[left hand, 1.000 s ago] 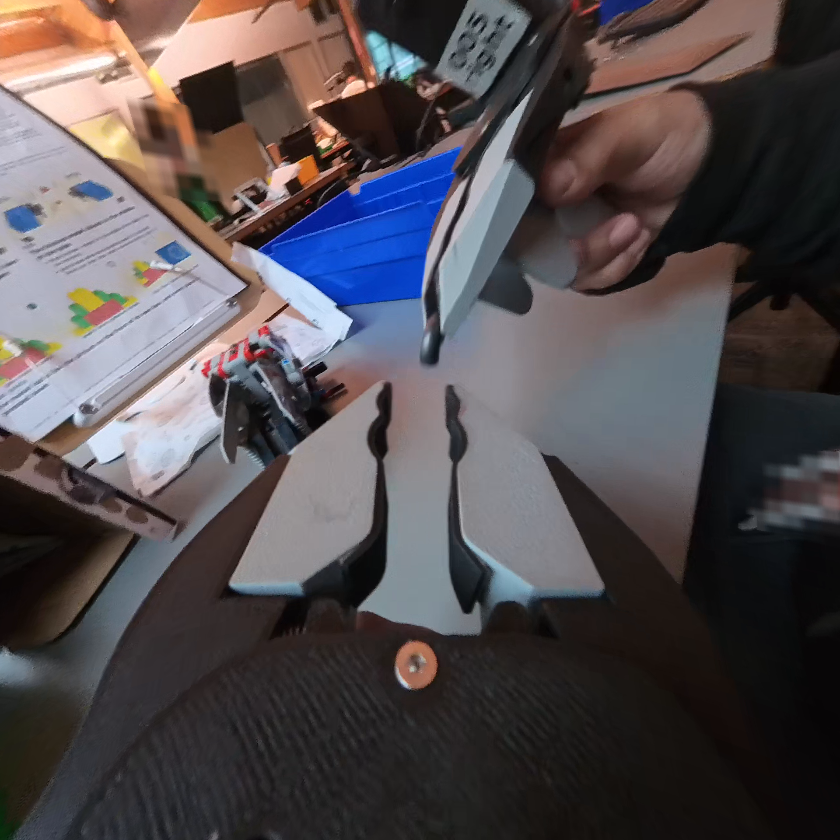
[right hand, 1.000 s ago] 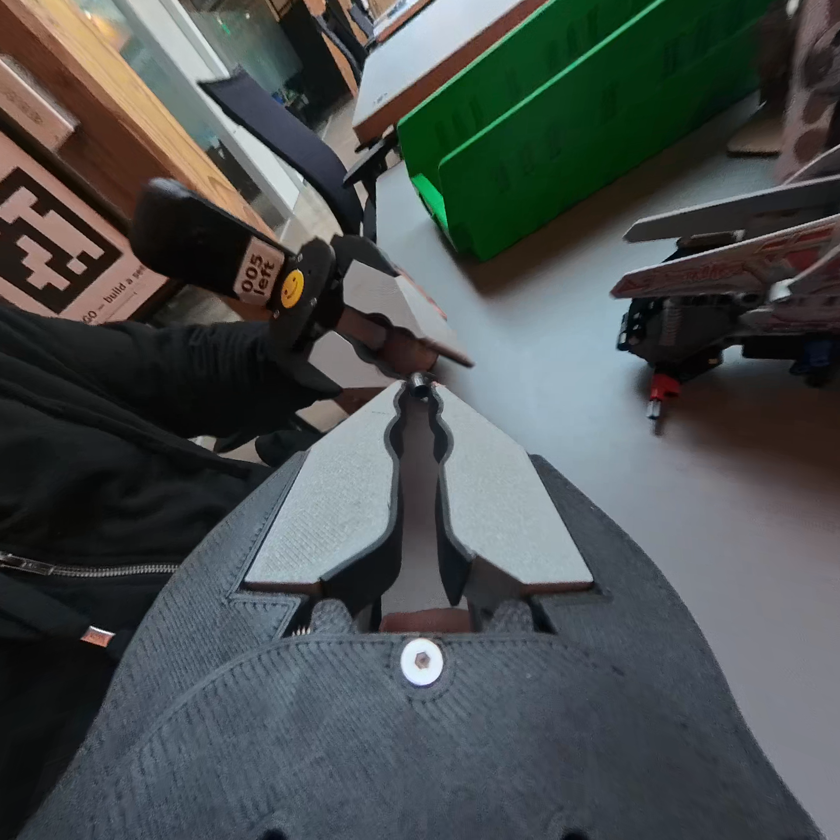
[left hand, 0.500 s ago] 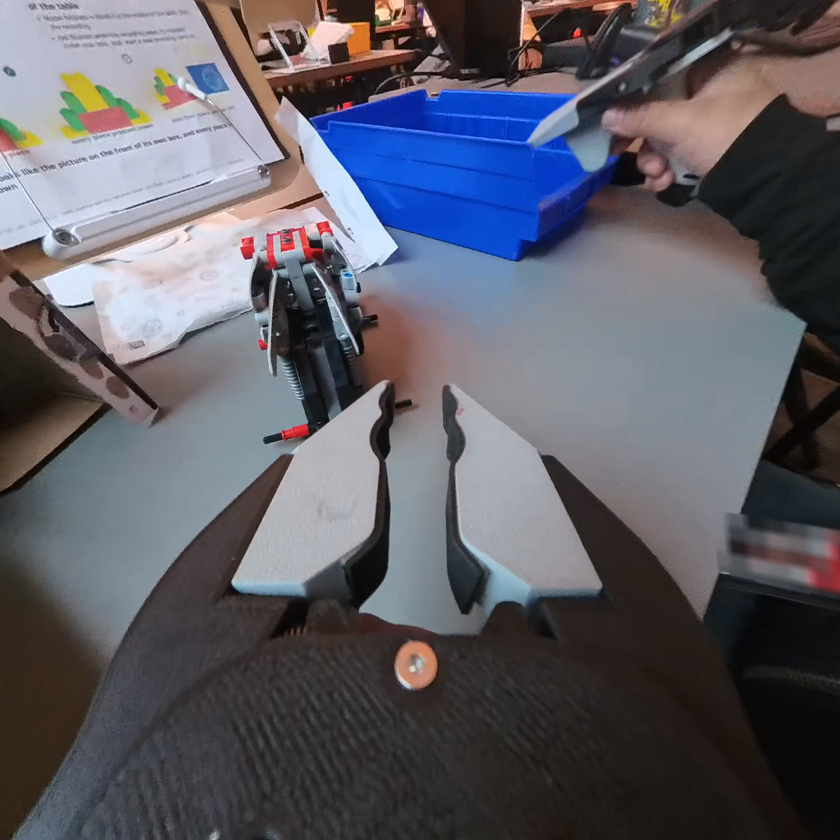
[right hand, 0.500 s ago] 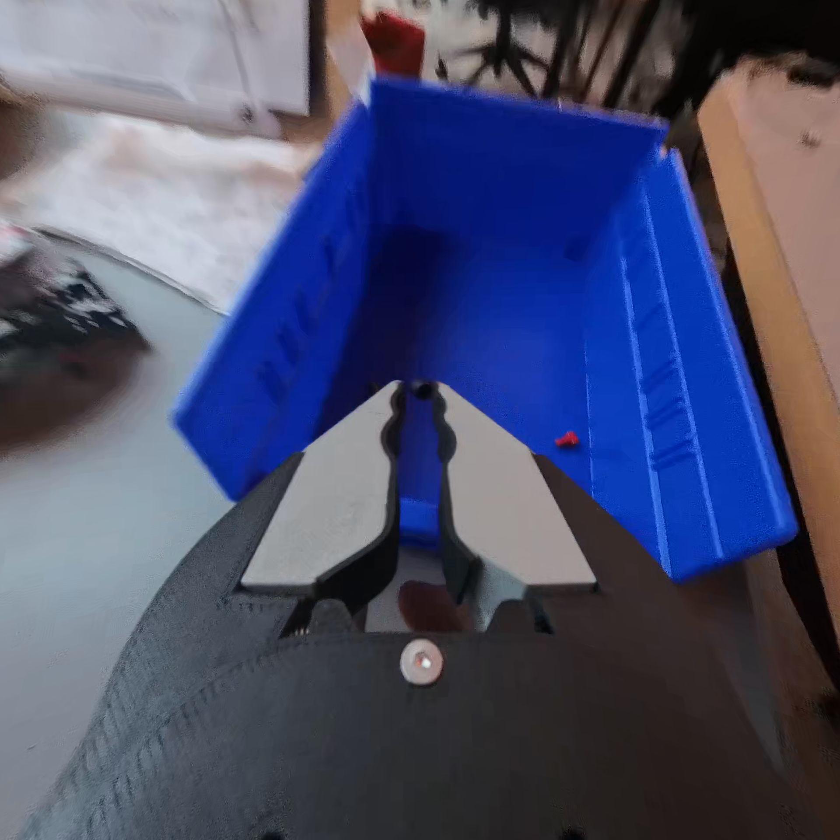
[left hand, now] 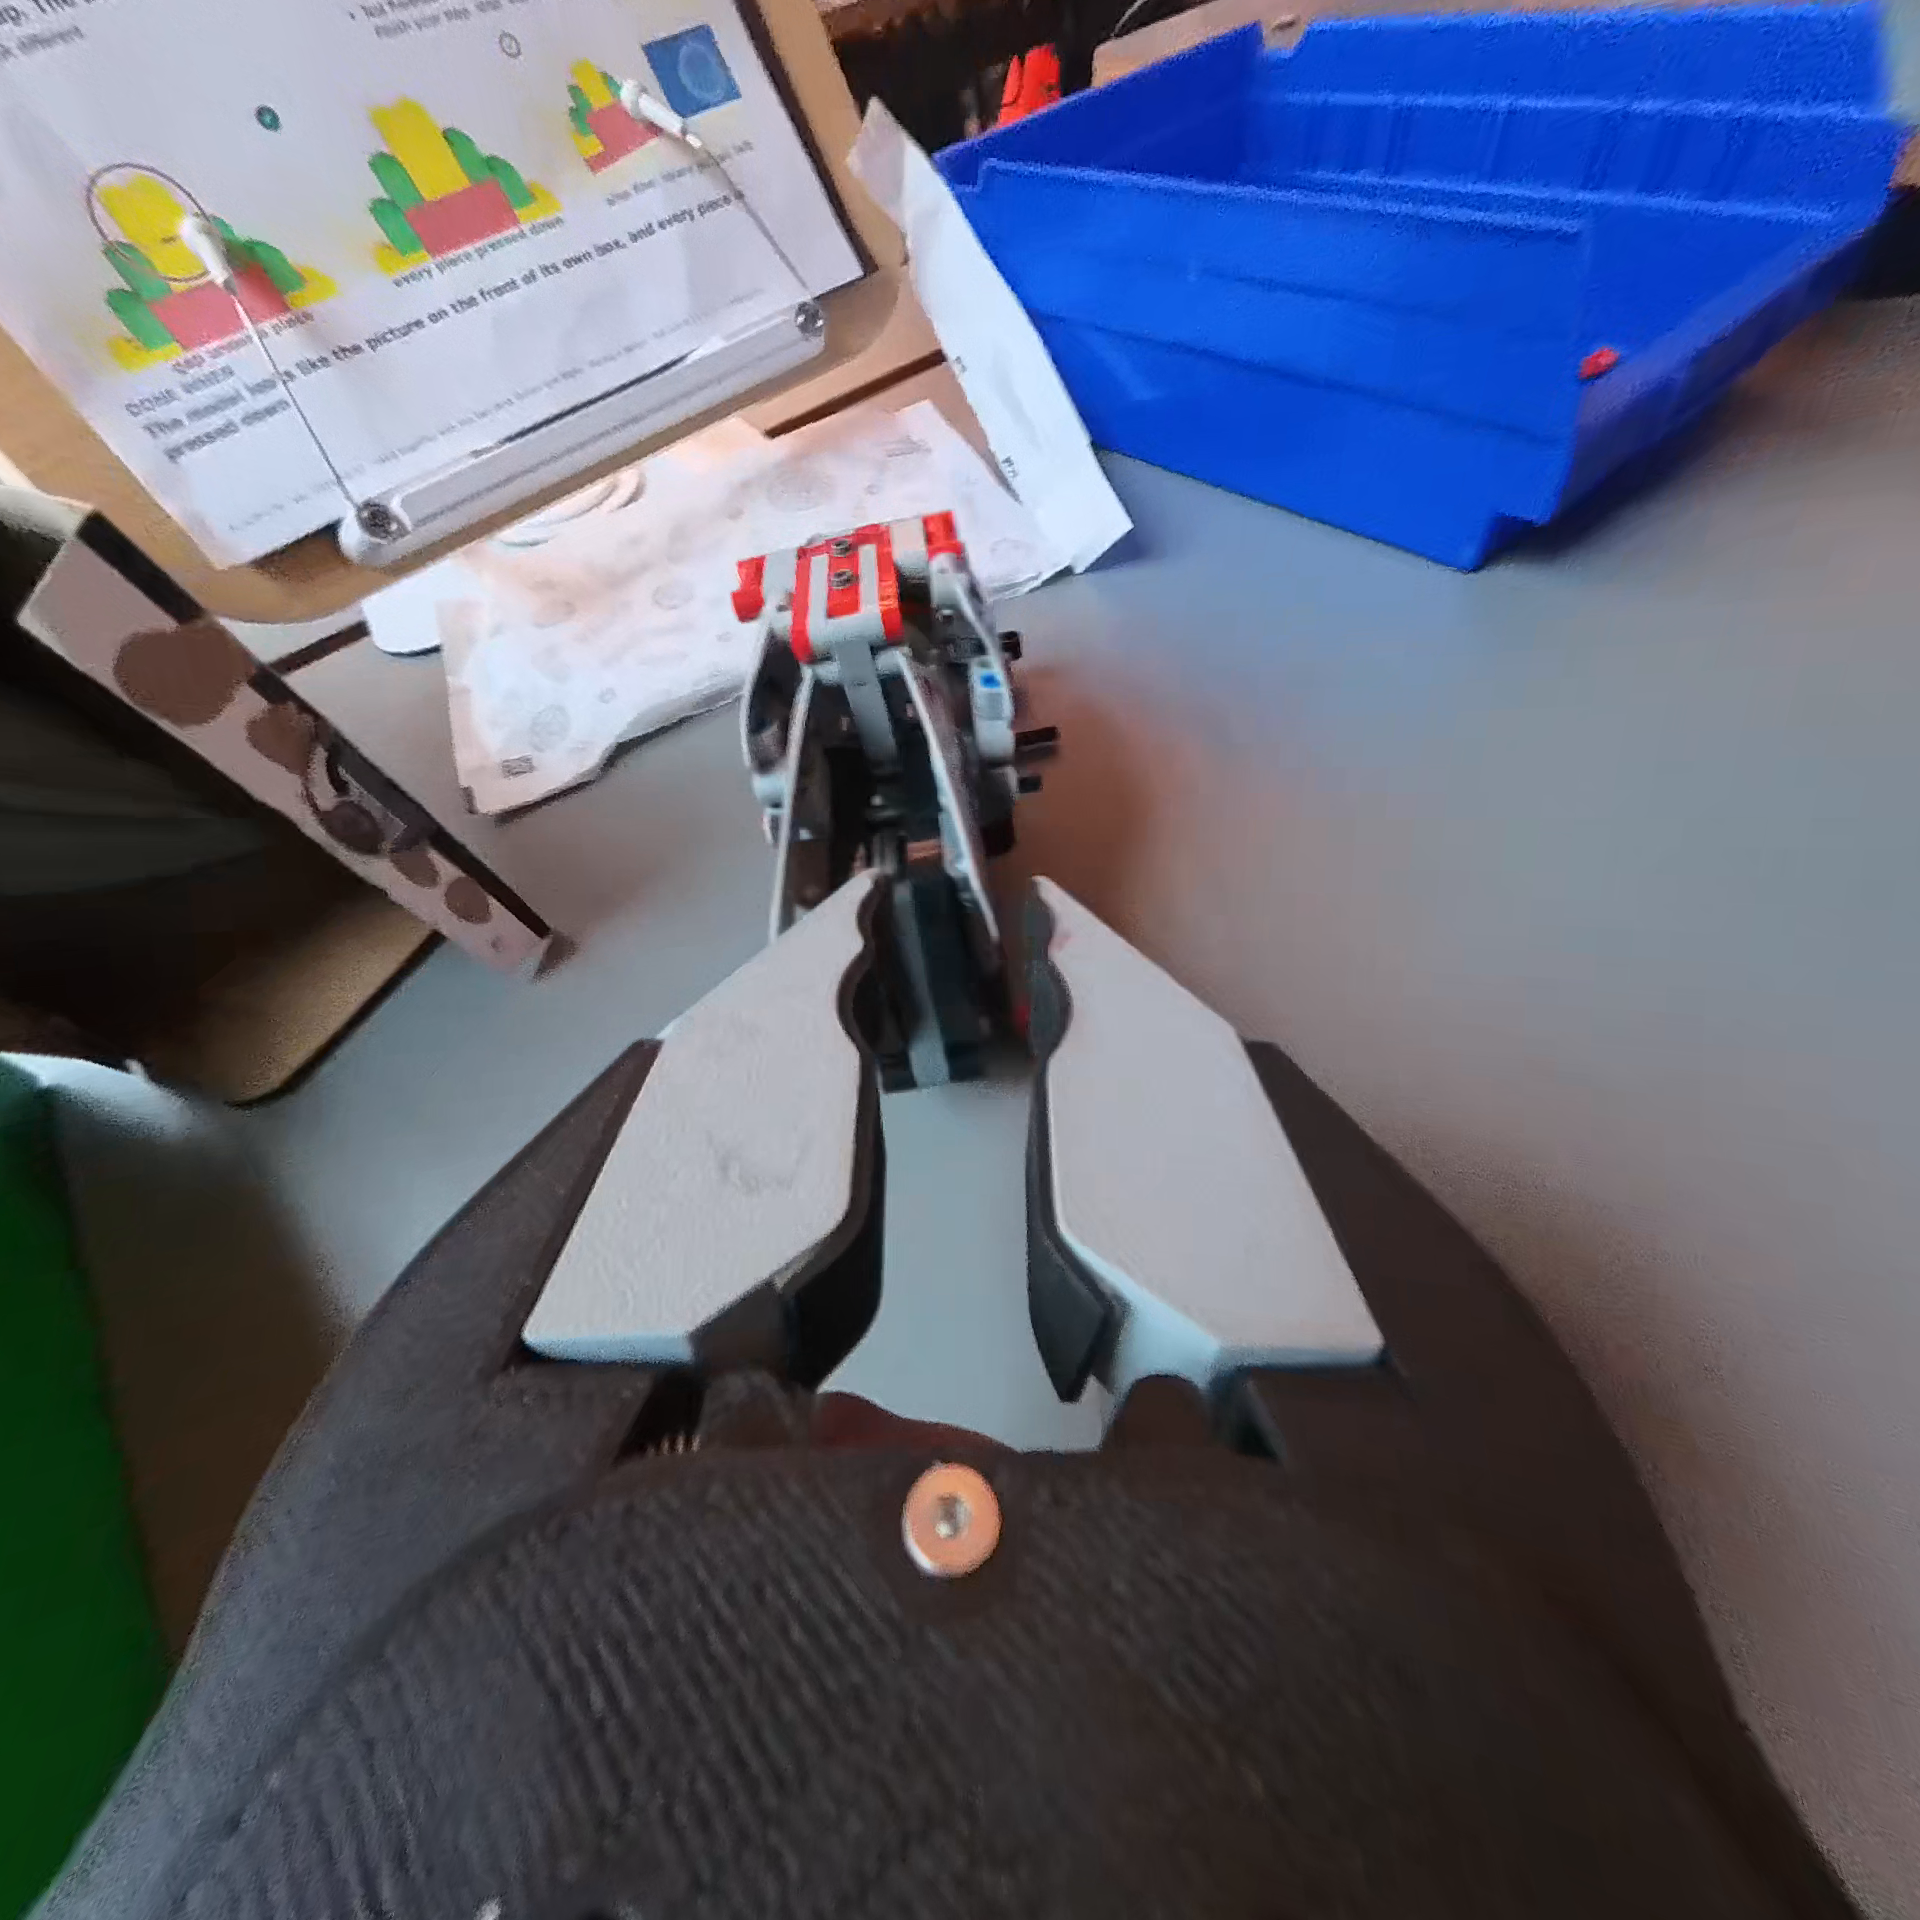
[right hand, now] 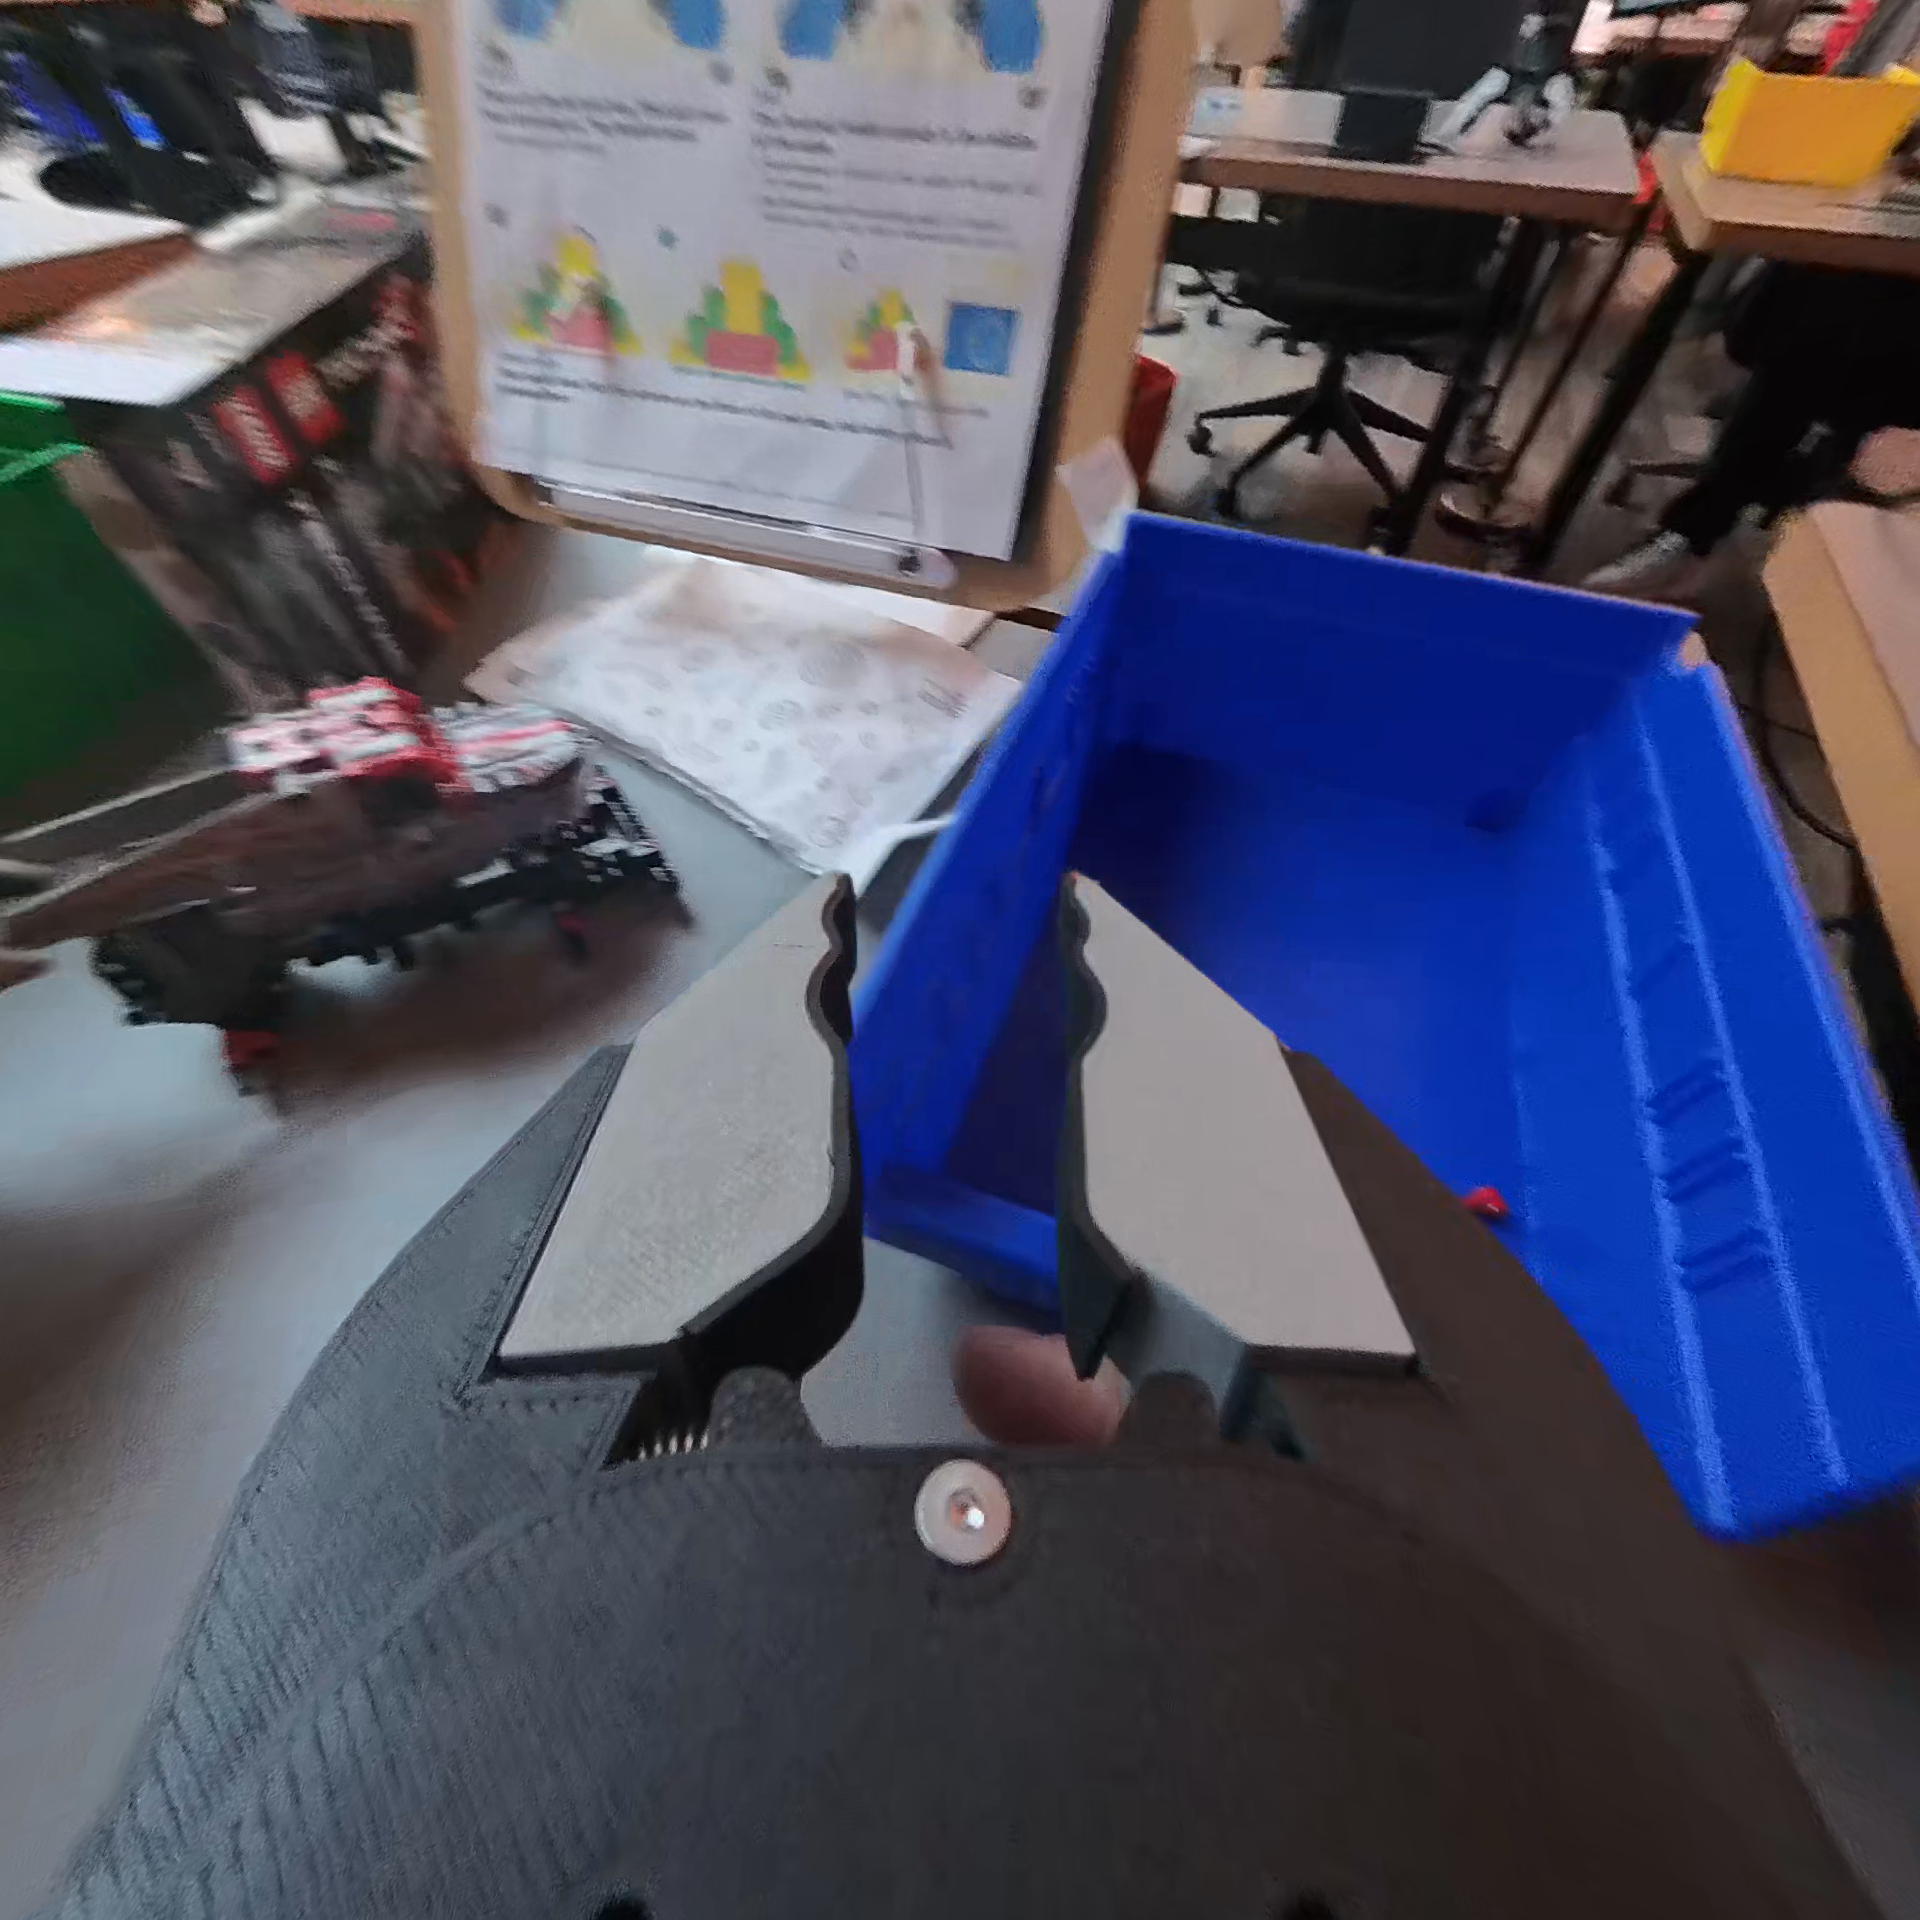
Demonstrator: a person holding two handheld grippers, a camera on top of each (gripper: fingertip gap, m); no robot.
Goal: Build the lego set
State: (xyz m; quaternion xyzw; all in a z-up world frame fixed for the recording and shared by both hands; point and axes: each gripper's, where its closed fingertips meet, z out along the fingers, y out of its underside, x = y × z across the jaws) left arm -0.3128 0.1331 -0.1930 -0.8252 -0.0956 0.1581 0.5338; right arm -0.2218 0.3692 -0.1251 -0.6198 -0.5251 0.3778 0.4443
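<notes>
We bring our left hand-held gripper [left hand: 948, 914], jaws spread, around the near end of the largely assembled lego model [left hand: 883, 727] standing on the grey counter [left hand: 1455, 831]. Our right hand-held gripper [right hand: 956, 914], also spread and empty, hovers at the blue bin [right hand: 1558, 935], where one small red piece [right hand: 1484, 1203] seemingly awaits fitting.

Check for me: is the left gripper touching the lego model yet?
Cannot tell. In the left wrist view the left gripper has open jaws around the lego model, its near end between them, but motion blur hides any gap.
</notes>
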